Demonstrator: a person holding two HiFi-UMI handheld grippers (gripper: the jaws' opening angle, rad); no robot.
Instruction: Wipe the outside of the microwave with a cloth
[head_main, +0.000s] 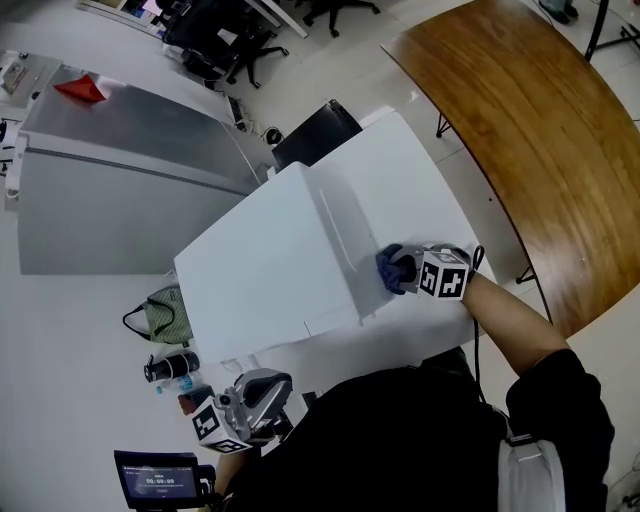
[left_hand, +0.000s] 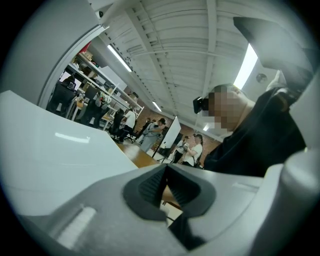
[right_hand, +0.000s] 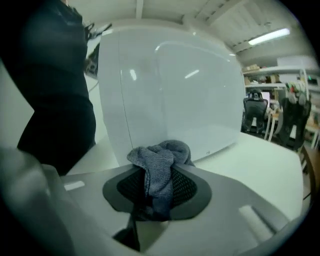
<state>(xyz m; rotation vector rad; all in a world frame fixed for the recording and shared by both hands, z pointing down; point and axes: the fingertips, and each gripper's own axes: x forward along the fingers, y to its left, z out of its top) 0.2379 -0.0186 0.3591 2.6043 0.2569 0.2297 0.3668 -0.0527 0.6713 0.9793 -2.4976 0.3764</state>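
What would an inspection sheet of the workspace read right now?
Surface: white table, bare beside the microwave.
Job's things: white microwave on the table; blue cloth bunched by its side wall.
Clutter: bag and dark bottle on the floor.
Grippers: right gripper shut on the cloth; left gripper shut, empty, held low, off the microwave.
Cables: black cable along the right forearm.
Surroundings: wooden table, grey cabinet, office chairs.
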